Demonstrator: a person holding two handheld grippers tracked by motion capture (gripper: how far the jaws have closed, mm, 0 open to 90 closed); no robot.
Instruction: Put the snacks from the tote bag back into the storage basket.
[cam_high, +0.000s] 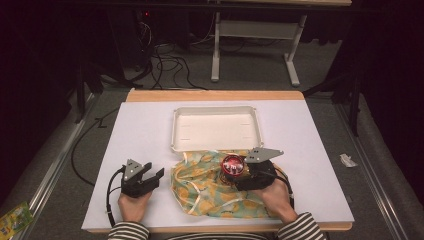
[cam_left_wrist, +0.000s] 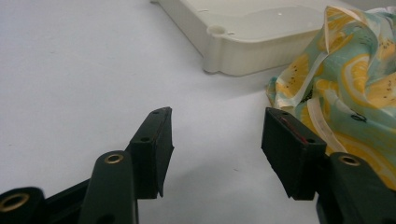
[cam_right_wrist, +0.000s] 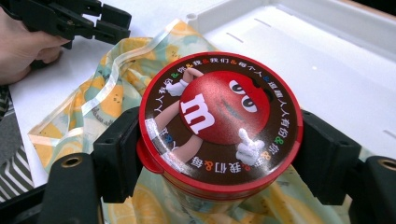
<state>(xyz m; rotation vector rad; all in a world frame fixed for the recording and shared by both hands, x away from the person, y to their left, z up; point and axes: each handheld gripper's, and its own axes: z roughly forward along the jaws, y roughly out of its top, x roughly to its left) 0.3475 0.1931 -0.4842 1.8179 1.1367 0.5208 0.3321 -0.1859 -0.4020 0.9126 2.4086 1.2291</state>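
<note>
Risk: we see the right gripper (cam_right_wrist: 219, 154) clamping a round red-lidded candy tub (cam_right_wrist: 219, 126) above lemon-print cloth (cam_right_wrist: 112, 98); smooth walls may slip. Left gripper (cam_left_wrist: 215, 149) wide open, empty.

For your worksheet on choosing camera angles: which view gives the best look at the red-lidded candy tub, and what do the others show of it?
The right gripper view: the candy tub sits close up between the right gripper jaws, its printed lid readable. The high view shows it as a small red disc over the lemon-print bag. The left gripper view looks at the bag and tray instead.
</note>
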